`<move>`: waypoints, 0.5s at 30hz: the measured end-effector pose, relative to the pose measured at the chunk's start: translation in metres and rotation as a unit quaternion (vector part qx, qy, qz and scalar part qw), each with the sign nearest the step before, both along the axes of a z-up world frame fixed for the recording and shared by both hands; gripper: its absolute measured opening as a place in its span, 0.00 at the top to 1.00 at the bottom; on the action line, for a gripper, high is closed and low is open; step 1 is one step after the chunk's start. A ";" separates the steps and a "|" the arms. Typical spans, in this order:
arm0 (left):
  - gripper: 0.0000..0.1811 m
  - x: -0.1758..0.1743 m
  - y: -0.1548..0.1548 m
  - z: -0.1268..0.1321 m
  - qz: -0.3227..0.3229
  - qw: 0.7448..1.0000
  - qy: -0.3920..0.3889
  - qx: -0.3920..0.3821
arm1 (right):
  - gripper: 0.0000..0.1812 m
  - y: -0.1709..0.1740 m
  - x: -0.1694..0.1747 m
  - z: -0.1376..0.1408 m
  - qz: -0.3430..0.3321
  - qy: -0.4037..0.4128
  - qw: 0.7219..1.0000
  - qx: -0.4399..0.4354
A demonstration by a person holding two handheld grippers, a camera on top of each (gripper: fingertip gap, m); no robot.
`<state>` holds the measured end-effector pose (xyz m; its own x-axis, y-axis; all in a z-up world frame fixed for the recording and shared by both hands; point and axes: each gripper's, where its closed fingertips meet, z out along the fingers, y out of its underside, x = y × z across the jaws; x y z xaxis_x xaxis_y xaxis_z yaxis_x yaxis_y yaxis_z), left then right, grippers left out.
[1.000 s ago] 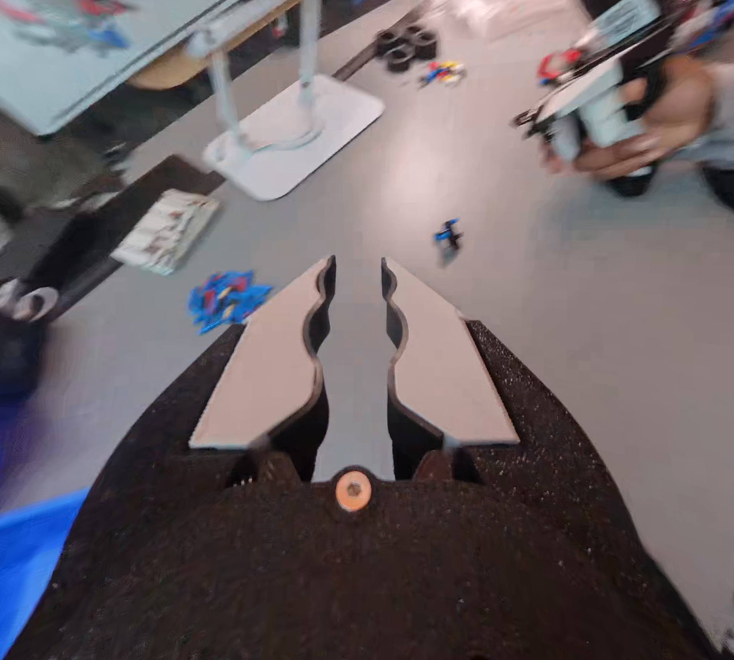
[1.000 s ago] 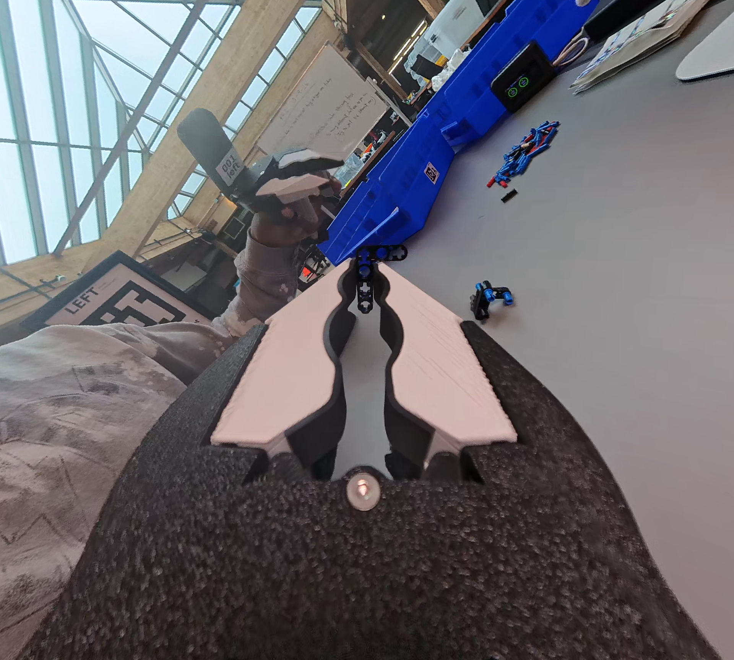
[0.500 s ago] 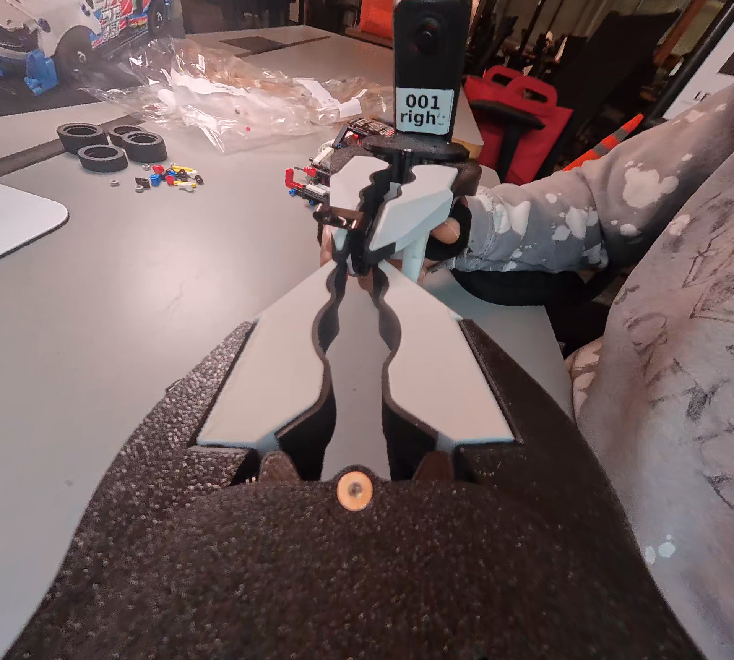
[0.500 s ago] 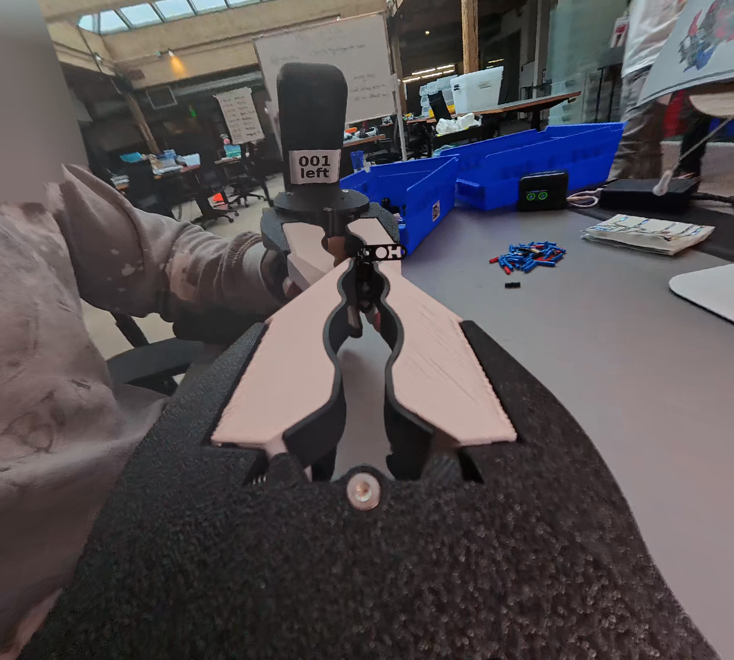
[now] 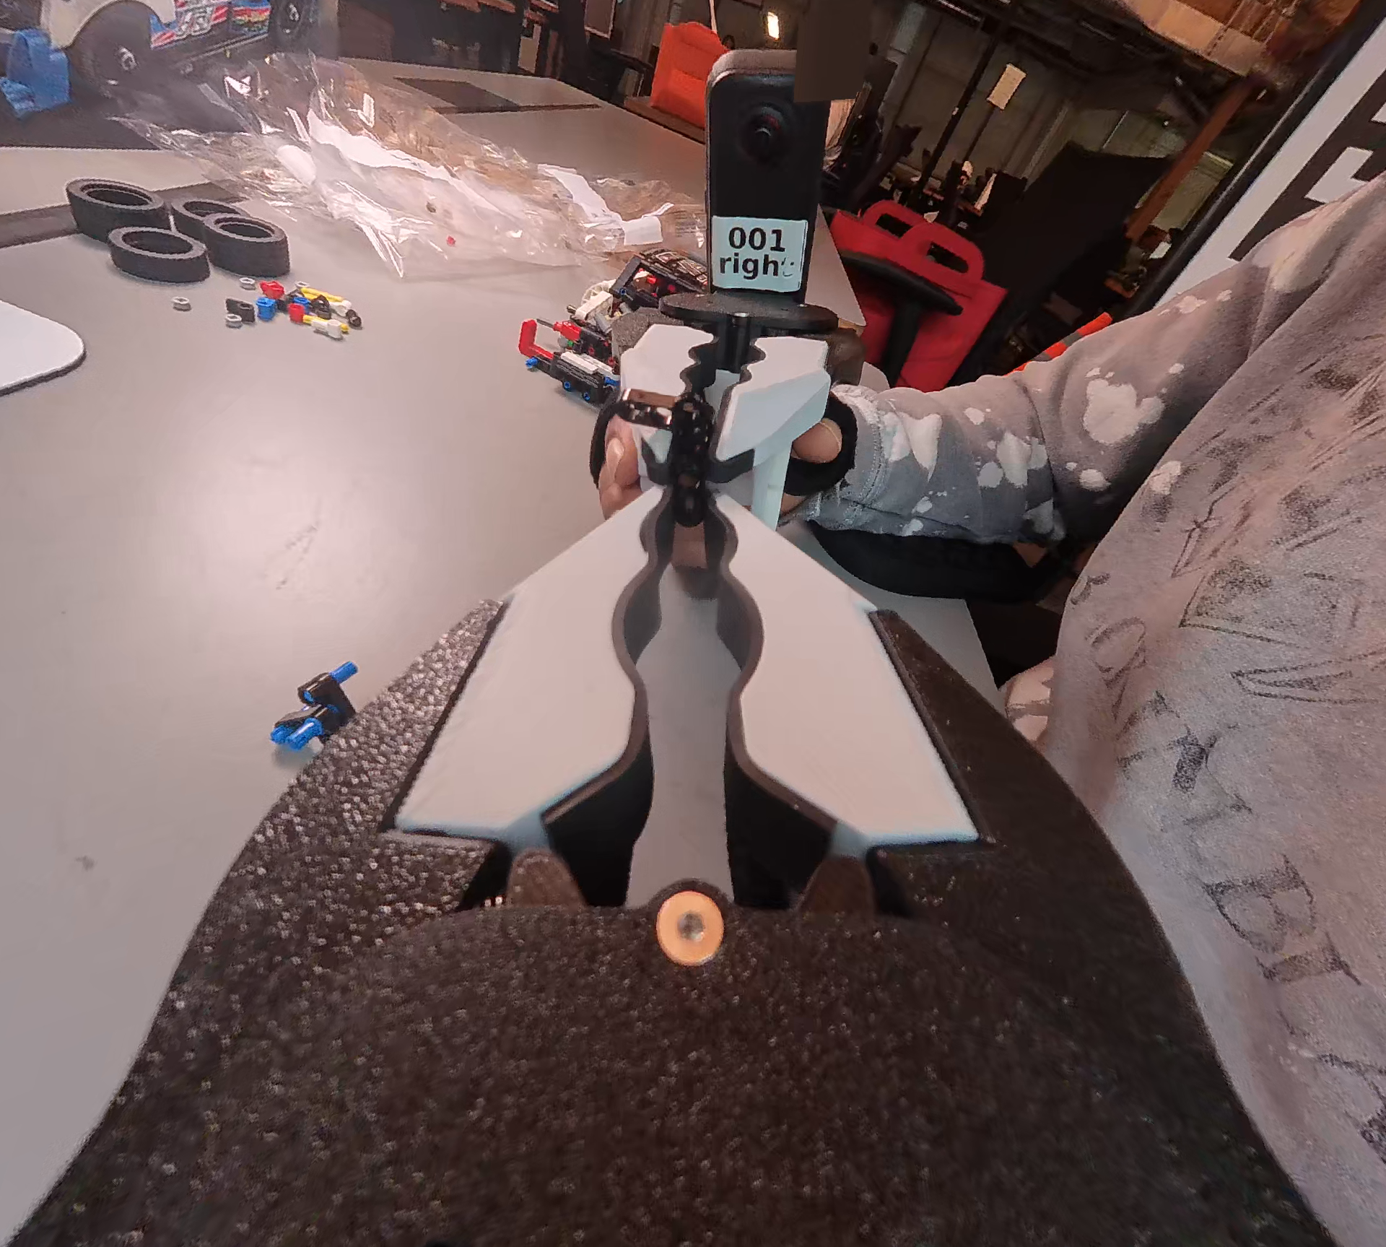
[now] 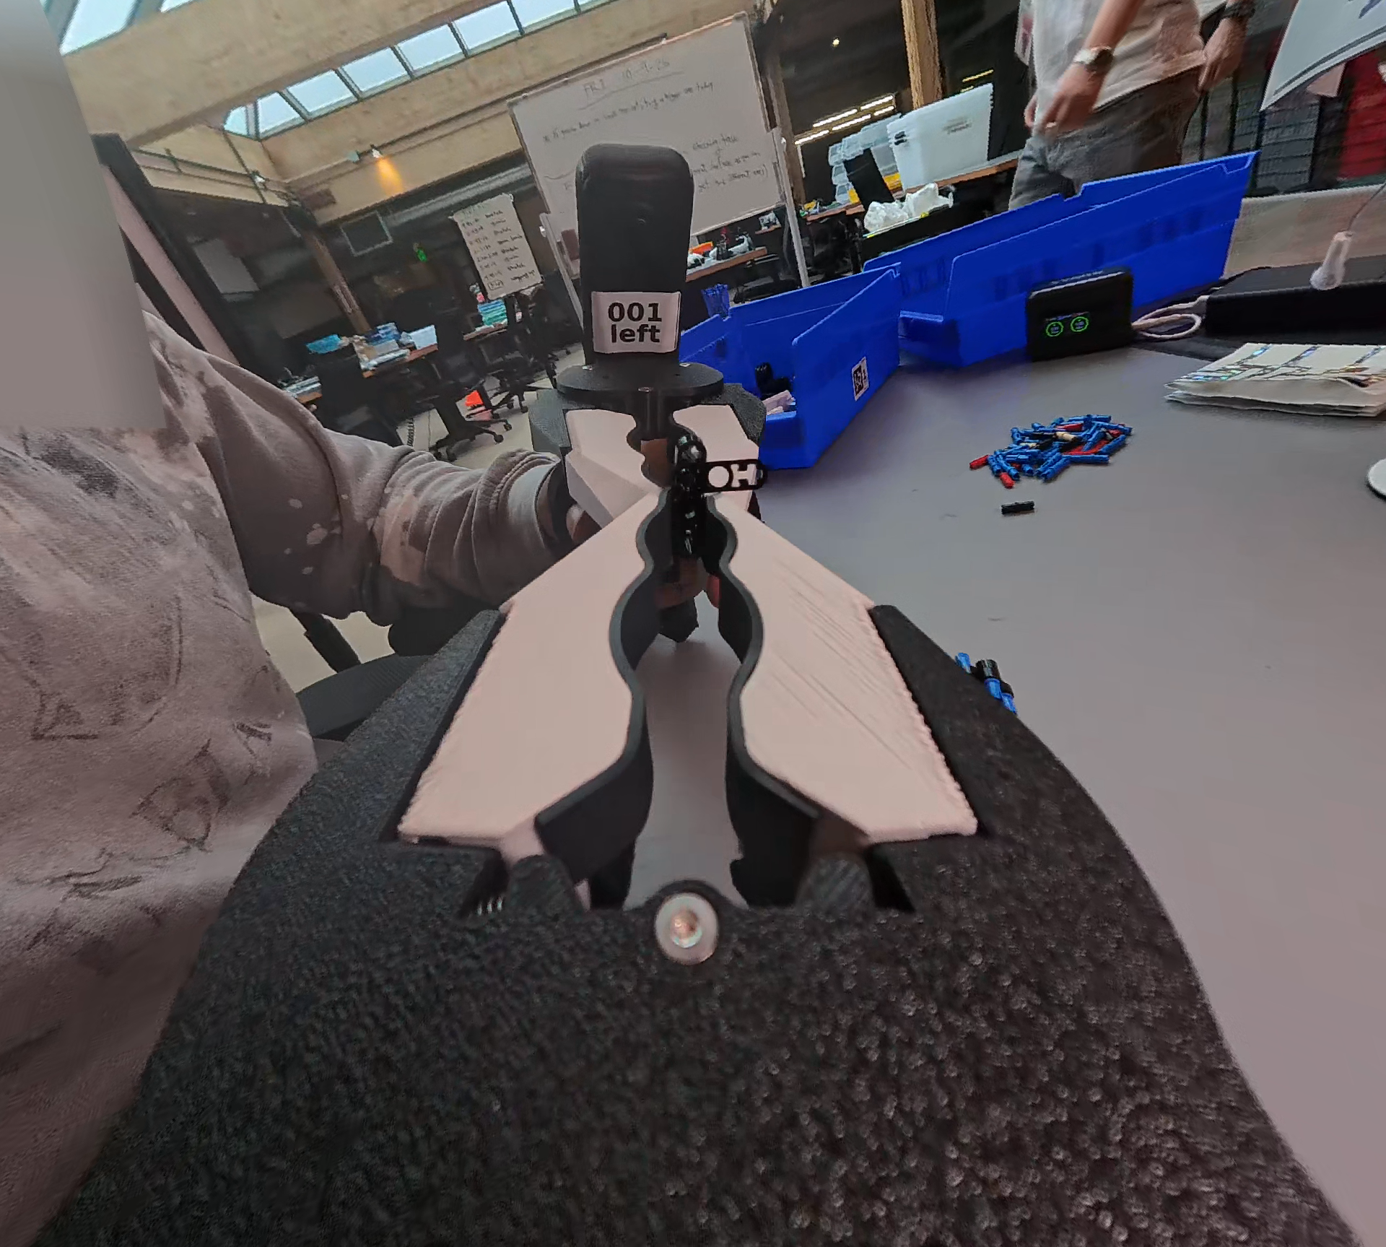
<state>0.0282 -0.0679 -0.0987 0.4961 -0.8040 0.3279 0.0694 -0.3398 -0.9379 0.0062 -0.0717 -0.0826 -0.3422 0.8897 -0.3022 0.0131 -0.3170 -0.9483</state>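
My left gripper [image 5: 686, 513] and my right gripper [image 6: 686, 521] point at each other above the grey table's [image 5: 225, 498] near edge. A thin black holed beam [image 5: 686, 453] spans between their tips. My right gripper is shut on one end of the beam [image 6: 686, 498], which has a short black cross piece [image 6: 739, 477] sticking out to the side. My left gripper's tips are closed around the other end. The right gripper shows head-on in the left wrist view [image 5: 701, 386], and the left gripper in the right wrist view [image 6: 664, 446].
A small black and blue piece [image 5: 319, 704] lies on the table by the grippers. Black tyres [image 5: 180, 228], loose small parts [image 5: 300, 307], clear bags [image 5: 420, 198] and a part-built model [image 5: 585, 348] lie beyond. Blue bins [image 6: 825, 371], blue pins [image 6: 1057, 446], a booklet [image 6: 1282, 378] and a standing person [image 6: 1110, 48] show opposite. Both grippers' tips are close together, under 4 cm apart.
My left gripper swung from over the table to face the right one, and its fingers narrowed onto the beam. My right gripper levelled out, still holding the beam.
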 end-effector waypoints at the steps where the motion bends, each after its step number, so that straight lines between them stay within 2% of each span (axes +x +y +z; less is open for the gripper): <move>1: 0.97 -0.001 0.000 0.001 -0.001 1.000 -0.005 -0.001 | 0.96 0.000 0.000 0.000 0.002 0.000 1.000 -0.003; 9: 0.97 -0.019 0.004 0.004 0.022 1.000 -0.008 -0.004 | 0.96 0.014 0.002 -0.002 -0.020 -0.010 1.000 -0.016; 12: 0.97 -0.043 0.017 -0.001 0.079 0.995 0.059 0.016 | 0.96 0.025 -0.001 -0.008 -0.052 -0.032 0.998 -0.011; 15: 0.97 -0.078 0.030 -0.007 0.153 0.976 0.150 0.028 | 0.96 0.035 -0.001 -0.011 -0.076 -0.044 0.996 -0.014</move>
